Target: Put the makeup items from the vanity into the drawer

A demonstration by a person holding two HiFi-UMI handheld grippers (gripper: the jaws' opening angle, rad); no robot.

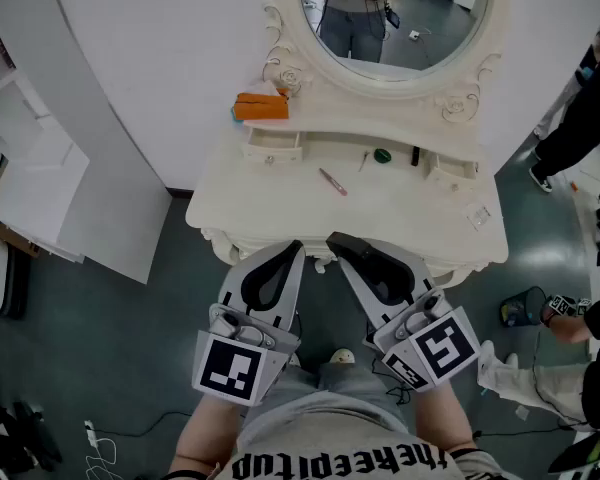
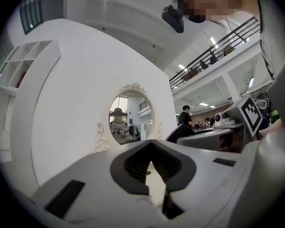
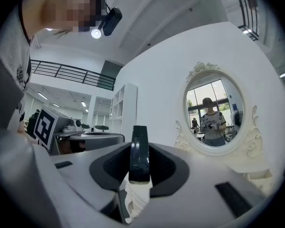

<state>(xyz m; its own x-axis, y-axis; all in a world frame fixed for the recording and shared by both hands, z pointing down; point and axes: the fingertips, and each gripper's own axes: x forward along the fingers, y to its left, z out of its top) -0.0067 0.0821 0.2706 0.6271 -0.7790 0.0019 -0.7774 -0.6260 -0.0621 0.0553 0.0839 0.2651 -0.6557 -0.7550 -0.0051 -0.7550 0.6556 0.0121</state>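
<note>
The task seems hardly begun. The pink pencil (image 1: 332, 181), the small green thing (image 1: 382, 155), the small black thing (image 1: 415, 155) and the orange box (image 1: 261, 106) all lie on the table (image 1: 420, 223), and I see no drawer pulled out. Opening one is probably the first step.

Both tools are held level and side by side at the table's front edge, pointing toward the mirror (image 1: 400, 18). The left tool (image 1: 297, 247) has its jaws closed together and holds nothing. The right tool (image 1: 372, 258) has its jaws wide apart. A dark flat thing (image 3: 139, 151) stands edge-on between them and the pads seem not to press it. I cannot tell what it is.
</note>
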